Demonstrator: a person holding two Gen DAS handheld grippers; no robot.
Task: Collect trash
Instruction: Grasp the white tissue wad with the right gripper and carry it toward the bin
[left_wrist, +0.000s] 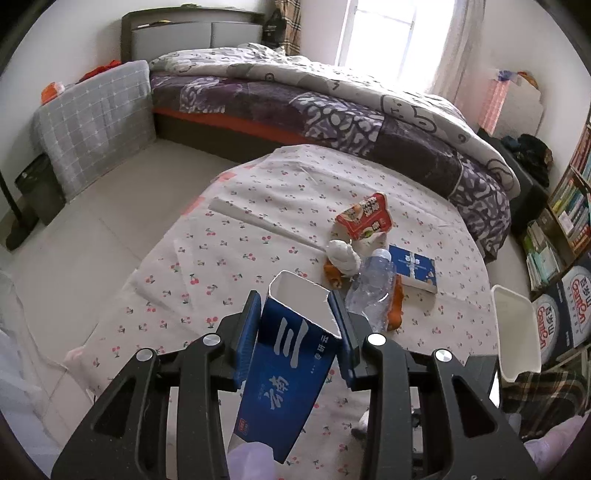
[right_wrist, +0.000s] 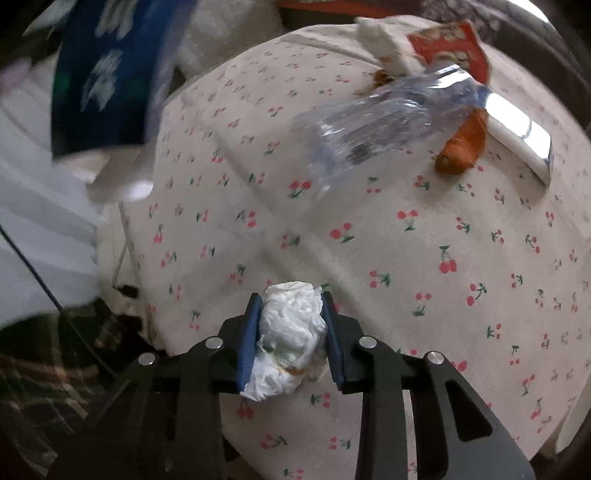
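Note:
My left gripper (left_wrist: 295, 299) is shut on a tall blue carton (left_wrist: 291, 354) with an open white top, held above the table. My right gripper (right_wrist: 290, 299) is shut on a crumpled white tissue (right_wrist: 291, 332), just over the cherry-print tablecloth (right_wrist: 406, 258). More trash lies on the cloth: a clear plastic bottle (left_wrist: 373, 288) (right_wrist: 373, 122), a red noodle packet (left_wrist: 365, 216) (right_wrist: 450, 48), a white wad (left_wrist: 345, 254), orange peel (right_wrist: 461, 144) and a blue booklet (left_wrist: 415, 267). The blue carton (right_wrist: 103, 74) shows blurred at the upper left of the right wrist view.
A white bin (left_wrist: 517, 332) stands at the table's right edge. A bed with a purple quilt (left_wrist: 332, 110) lies behind the table. Bookshelves (left_wrist: 569, 214) line the right wall. A grey covered seat (left_wrist: 96, 122) sits at the left on the tiled floor.

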